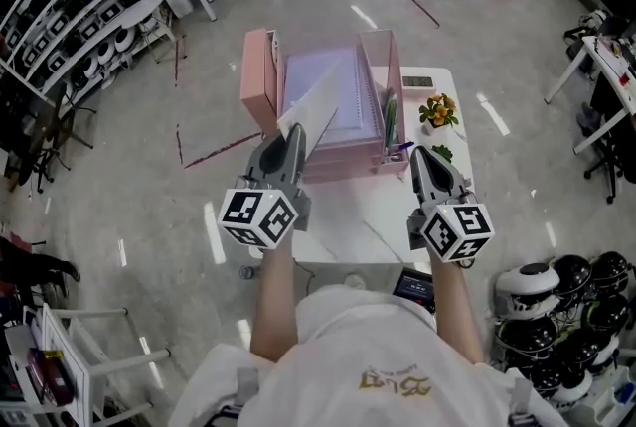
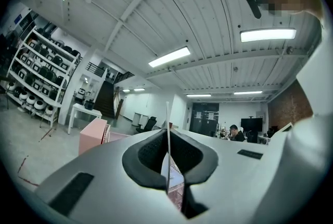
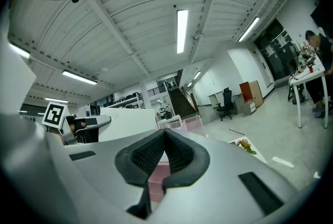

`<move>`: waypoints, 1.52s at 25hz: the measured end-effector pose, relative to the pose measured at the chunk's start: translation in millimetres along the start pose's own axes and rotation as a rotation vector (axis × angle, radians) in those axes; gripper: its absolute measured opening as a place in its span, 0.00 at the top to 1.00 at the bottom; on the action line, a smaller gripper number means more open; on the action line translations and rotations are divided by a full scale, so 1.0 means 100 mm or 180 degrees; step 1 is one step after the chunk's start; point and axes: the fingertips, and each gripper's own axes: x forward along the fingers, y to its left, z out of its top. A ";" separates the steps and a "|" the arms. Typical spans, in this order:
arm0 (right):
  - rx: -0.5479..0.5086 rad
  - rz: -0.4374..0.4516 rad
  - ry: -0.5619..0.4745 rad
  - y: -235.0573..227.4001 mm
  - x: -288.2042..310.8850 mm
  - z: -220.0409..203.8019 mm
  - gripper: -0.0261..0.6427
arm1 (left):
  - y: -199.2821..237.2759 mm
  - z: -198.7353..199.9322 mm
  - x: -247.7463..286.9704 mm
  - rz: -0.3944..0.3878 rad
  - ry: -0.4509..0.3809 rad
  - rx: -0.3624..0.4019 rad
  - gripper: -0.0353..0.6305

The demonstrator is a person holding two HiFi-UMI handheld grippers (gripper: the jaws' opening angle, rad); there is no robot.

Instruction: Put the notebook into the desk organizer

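Observation:
A pink desk organizer (image 1: 263, 77) with upright dividers stands at the far side of the white table (image 1: 348, 216). My left gripper (image 1: 291, 132) is shut on the near corner of a thin white notebook (image 1: 320, 102). The notebook tilts up over the organizer's middle compartment. In the left gripper view it shows edge-on as a white line (image 2: 167, 124) pinched between the dark pads. A lavender spiral-bound sheet (image 1: 353, 97) shows in the organizer behind it; I cannot tell whether it belongs to the same notebook. My right gripper (image 1: 422, 154) hangs shut and empty, right of the organizer. The right gripper view shows the notebook's flat white face (image 3: 125, 124).
Pens (image 1: 391, 122) stand in the organizer's right compartment. A small flower pot (image 1: 437, 110) sits at the table's right edge. A dark device (image 1: 414, 286) lies at the table's near edge. Helmets (image 1: 556, 296) pile on the floor at the right, and racks (image 1: 70, 8) line the left.

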 end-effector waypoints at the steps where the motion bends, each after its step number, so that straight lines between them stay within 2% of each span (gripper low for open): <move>1: -0.0001 0.0007 0.0002 0.00 0.02 -0.01 0.95 | 0.02 -0.02 0.02 -0.0002 0.0007 -0.0010 0.91; 9: -0.0013 0.0002 0.0095 -0.09 0.09 -0.09 0.95 | 0.06 -0.10 0.14 -0.0002 0.0018 -0.0038 0.91; 16: -0.0033 0.0066 0.0169 -0.21 0.21 -0.11 0.95 | 0.17 -0.06 0.20 0.0194 0.0010 0.0086 0.91; 22: -0.0038 0.0129 0.0186 -0.25 0.29 -0.10 0.95 | 0.21 -0.01 0.24 0.0353 0.0054 0.0372 0.91; 31: -0.0001 0.0128 0.0253 -0.27 0.28 -0.23 0.95 | 0.09 -0.08 0.28 0.0430 0.0286 0.1259 0.91; 38: 0.0033 0.0109 0.0281 -0.26 0.31 -0.27 0.95 | 0.00 -0.24 0.38 0.0245 0.0416 0.1354 0.91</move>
